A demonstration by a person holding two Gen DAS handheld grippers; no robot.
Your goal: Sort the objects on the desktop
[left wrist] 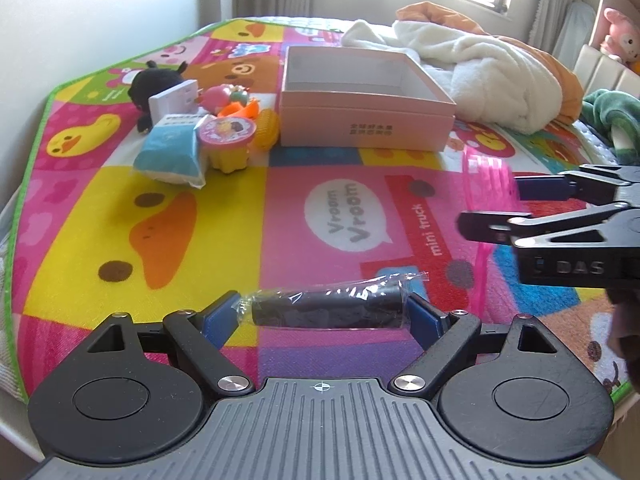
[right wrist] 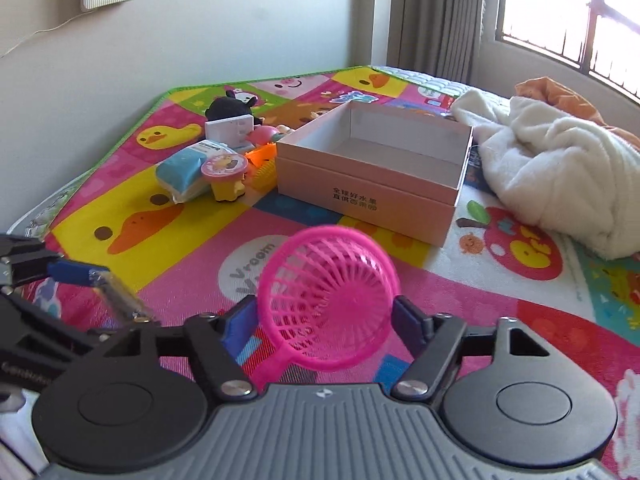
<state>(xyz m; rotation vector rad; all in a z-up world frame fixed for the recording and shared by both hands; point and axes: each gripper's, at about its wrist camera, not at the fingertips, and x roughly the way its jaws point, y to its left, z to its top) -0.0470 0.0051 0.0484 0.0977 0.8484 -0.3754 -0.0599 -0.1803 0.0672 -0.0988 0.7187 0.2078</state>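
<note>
Black and wrapped in clear plastic, a small roll [left wrist: 326,306] is seen in the left wrist view, held crosswise between the blue pads of the left gripper [left wrist: 325,314], which is clenched on its two ends above the play mat [left wrist: 160,208]. Farther off, a pink box [left wrist: 366,98] stands open on the mat, and nothing can be made out inside it. To its left a cluster of unsorted things is left lying: a black plush toy [left wrist: 150,86], a white card box [left wrist: 174,100], a blue packet [left wrist: 170,154], a yellow cup with a pink lid [left wrist: 228,140] and some orange and yellow toys [left wrist: 256,120]. At the right edge the right gripper [left wrist: 494,208] is seen from the side, with pink plastic blurred behind it.

In the right wrist view a pink plastic basket [right wrist: 328,304] is grasped by the right gripper [right wrist: 326,320], its pads pressed on either side of the mesh bowl, the basket tilted with its mouth toward the camera and raised clear of the mat. The open box [right wrist: 372,184] lies ahead, again apparently empty.

The sorting is judged to be at an early stage: two items are in hand, none is yet seen in the box, and the whole cluster beside it remains to be dealt with.
</note>
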